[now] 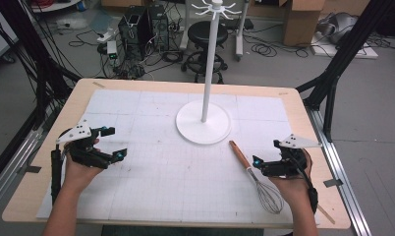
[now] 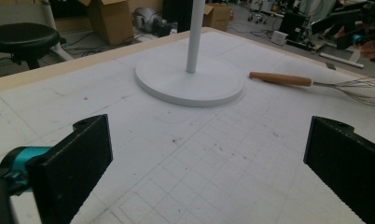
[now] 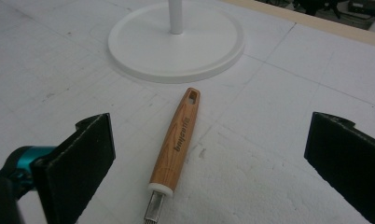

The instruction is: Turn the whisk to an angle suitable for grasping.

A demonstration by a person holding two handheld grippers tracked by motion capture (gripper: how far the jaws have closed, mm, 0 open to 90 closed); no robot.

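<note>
Whisk [image 1: 257,176] lies just ahead of the right gripper [image 1: 262,165], wooden handle [image 3: 175,138] pointing toward the stand base [image 1: 203,123]. Jaws of both grippers are spread and empty; the left gripper [image 1: 107,142] sits well apart.

Whisk [image 1: 257,177] lies on the table [image 1: 136,216], right of the stand [image 1: 204,122]

High view: fixed above the near edge, facing forward and down across the whole bench [image 1: 303,123]. Left gripper view: low over the bench, close, angled toward the white stand base [image 2: 190,86] at frame centre top. Right gripper view: lower and nearer, aimed along the whisk [image 3: 176,137]. Shared by all 3: base and whisk.
</note>
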